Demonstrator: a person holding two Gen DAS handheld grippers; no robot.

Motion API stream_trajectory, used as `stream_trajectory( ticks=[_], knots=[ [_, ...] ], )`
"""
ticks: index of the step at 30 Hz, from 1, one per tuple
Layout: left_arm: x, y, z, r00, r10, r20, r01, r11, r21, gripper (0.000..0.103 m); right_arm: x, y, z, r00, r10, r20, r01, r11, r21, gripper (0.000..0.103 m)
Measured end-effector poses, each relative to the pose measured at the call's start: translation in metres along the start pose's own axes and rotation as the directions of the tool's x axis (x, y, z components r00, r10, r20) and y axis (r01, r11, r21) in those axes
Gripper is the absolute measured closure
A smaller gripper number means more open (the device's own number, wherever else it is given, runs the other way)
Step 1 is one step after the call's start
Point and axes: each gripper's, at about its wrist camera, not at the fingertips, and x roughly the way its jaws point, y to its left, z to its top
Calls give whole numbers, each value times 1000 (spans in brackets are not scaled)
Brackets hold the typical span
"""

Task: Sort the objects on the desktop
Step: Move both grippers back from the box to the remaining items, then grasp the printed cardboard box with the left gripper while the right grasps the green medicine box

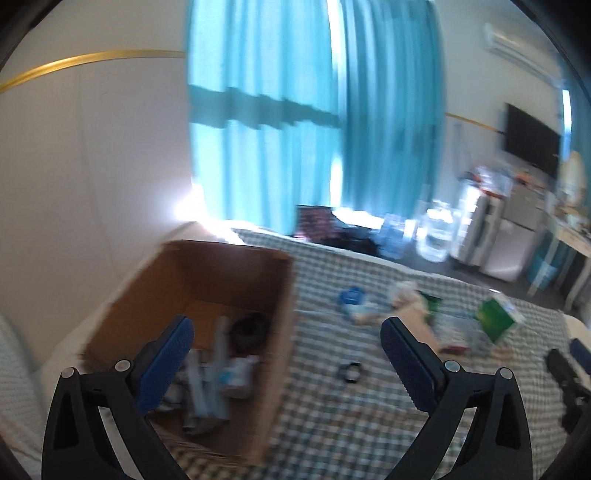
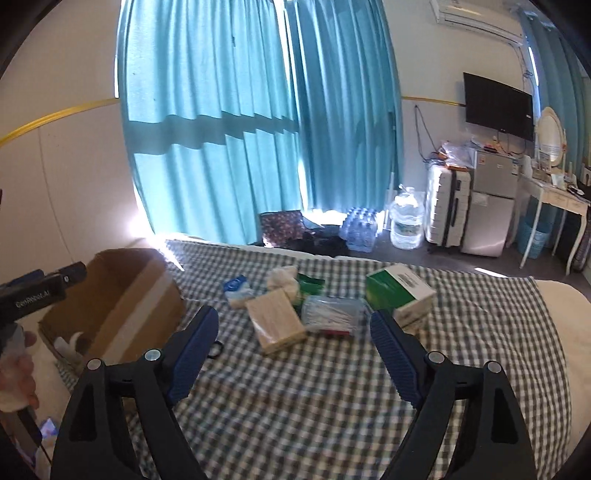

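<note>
A bedroom in a home or rented room. Shown by a bed under a green-and-white checked cover, long teal curtains drawn over a sunlit window, a wall air conditioner, and a black television mounted above a small silver fridge. Beside the fridge, a white suitcase standing upright, a large water jug and a shrink-wrapped pack of bottles on the dark floor. At far right, a white dressing table with an oval mirror.
</note>
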Motion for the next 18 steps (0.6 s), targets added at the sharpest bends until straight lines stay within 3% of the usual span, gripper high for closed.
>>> stream_trajectory(
  ticks=[7, 10, 13, 15, 18],
  knots=[
    [45, -49, -44, 994, -109, -32, 109, 994, -4, 0, 28, -44, -27, 994, -102, -26, 101, 995, -18, 18],
    [75, -57, -62, 993, -109, -46, 109, 994, 10, 0, 44, -54, -34, 989, -146, -20, 145, 988, -61, 18],
    [108, -62, -70, 986, -101, -131, 103, 995, 14, 0, 66, -66, -36, 988, -152, -30, 148, 984, -99, 18],
    [119, -63, -75, 983, -107, -148, 110, 994, 15, 0, 80, -79, -36, 985, -175, -3, 173, 976, -133, 18],
    [131, -72, -79, 981, -110, -157, 114, 993, 17, 0, 103, -104, -32, 985, -171, -5, 169, 980, -103, 18]
  ],
)
